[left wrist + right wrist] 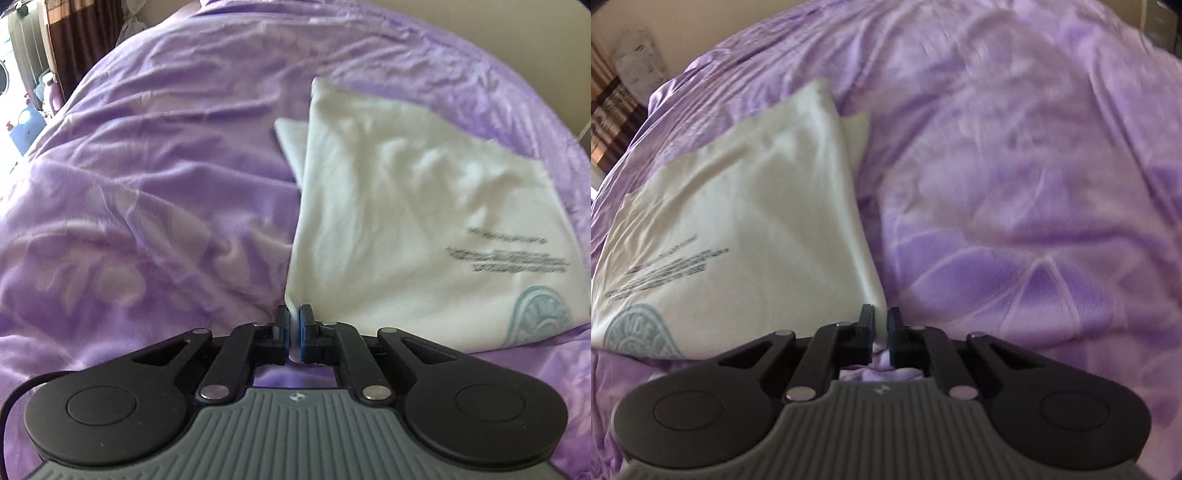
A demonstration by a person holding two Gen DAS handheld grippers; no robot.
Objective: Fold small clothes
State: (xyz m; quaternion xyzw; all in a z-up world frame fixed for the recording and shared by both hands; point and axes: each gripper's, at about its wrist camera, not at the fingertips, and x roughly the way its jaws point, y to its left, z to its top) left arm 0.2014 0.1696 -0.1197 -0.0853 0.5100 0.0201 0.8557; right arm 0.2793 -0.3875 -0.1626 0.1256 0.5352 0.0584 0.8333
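We held the left gripper (294,323) and right gripper (881,325) pinched on the white garment's (406,206) near corners; the purple bedspread (147,166) lay at 9 o'clock in the left view.

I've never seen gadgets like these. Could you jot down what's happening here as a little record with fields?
setting: purple bedspread
item: white garment with dark printed text and a teal emblem
left gripper: shut on the garment's near edge
right gripper: shut on the garment's opposite near edge
garment state: partly folded, near part lifted by both grippers, far part on the bed
background: curtain and bottles, blurred
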